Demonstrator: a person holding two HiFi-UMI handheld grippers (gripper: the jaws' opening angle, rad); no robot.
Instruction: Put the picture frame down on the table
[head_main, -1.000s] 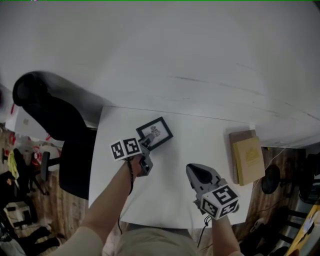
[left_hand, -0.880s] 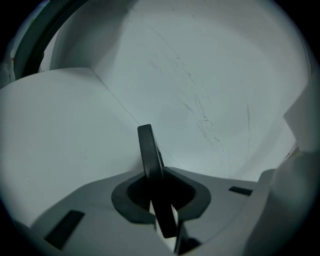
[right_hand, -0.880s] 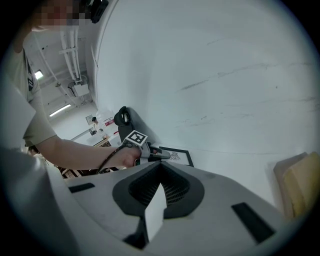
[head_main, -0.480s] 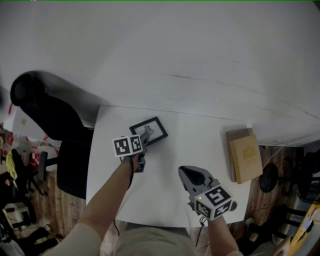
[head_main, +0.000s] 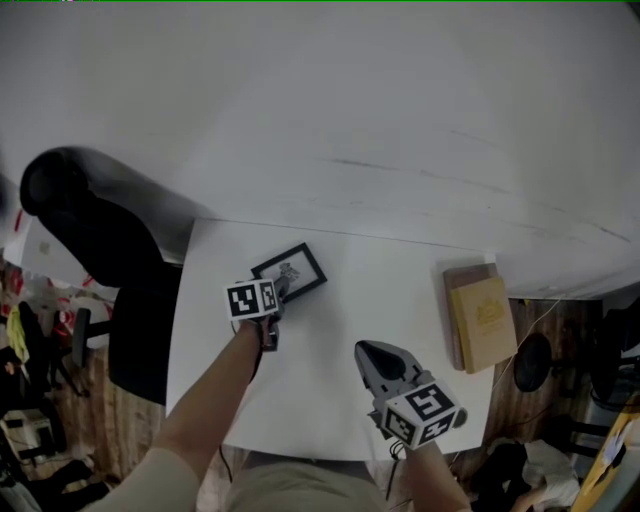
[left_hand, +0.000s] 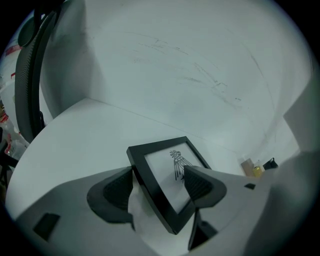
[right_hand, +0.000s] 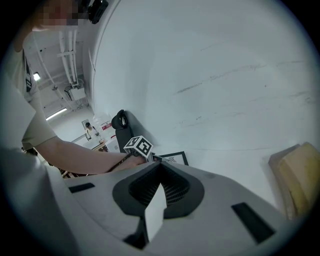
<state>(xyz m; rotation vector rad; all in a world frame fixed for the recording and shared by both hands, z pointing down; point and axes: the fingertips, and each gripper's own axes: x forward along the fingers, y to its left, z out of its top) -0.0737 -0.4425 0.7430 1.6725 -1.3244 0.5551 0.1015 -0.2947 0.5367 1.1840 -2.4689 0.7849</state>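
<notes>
The black picture frame (head_main: 290, 273), with a small bird drawing behind its glass, rests on the white table (head_main: 390, 290) at the far left. My left gripper (head_main: 275, 294) points down at its near corner. In the left gripper view that corner of the frame (left_hand: 165, 172) sits between the jaws of the left gripper (left_hand: 160, 184), which have just been opening and stand wide, with the pads off it. My right gripper (head_main: 372, 352) hovers over the table's near middle, shut with nothing in it. The right gripper view shows the frame (right_hand: 174, 158) beyond the left gripper's cube (right_hand: 138, 146).
Two stacked books (head_main: 480, 315) lie at the table's right edge, also visible in the right gripper view as books (right_hand: 299, 175). A black office chair (head_main: 95, 240) stands left of the table. A white wall runs behind it. Bare tabletop lies between the frame and the books.
The left gripper sank toward the table with the frame and rolled. Its jaws went from shut on the frame to wide apart. The right gripper barely moved.
</notes>
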